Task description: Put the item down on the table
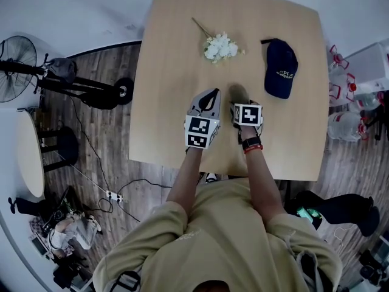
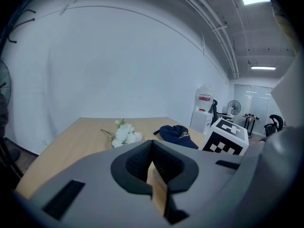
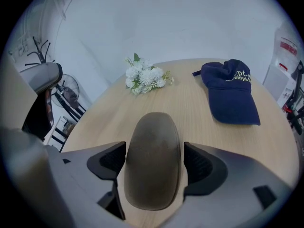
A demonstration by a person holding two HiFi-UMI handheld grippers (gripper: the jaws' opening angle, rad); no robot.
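Nearest the camera, at the lower centre of the right gripper view, the right tool [image 3: 154, 156] is standing with its grey moulded jaws spread wide, their black ribbed pads flanking a dark oval item [image 3: 152, 175]. The item, smooth, matte and domed like a pebble, is lying on the pale wooden surface [image 3: 190, 113]. A thin strip of wood is showing between it and the right-hand pad, so the pads are not squeezing it. In the left gripper view the left tool [image 2: 152, 146] is sitting with its two pads pressed together at the tips, nothing caught between them, and only a sliver of wood grain is showing below the seam. Farther up the surface, left of centre, a small bunch of white flowers [image 3: 144, 76] with green leaves is lying in a soft cluster. At the upper right a navy fabric cap [image 3: 230, 90] with light lettering is resting flat, its brim pointing toward the camera. Beyond the rounded far edge a plain pale wall [image 3: 190, 23] is filling the background.
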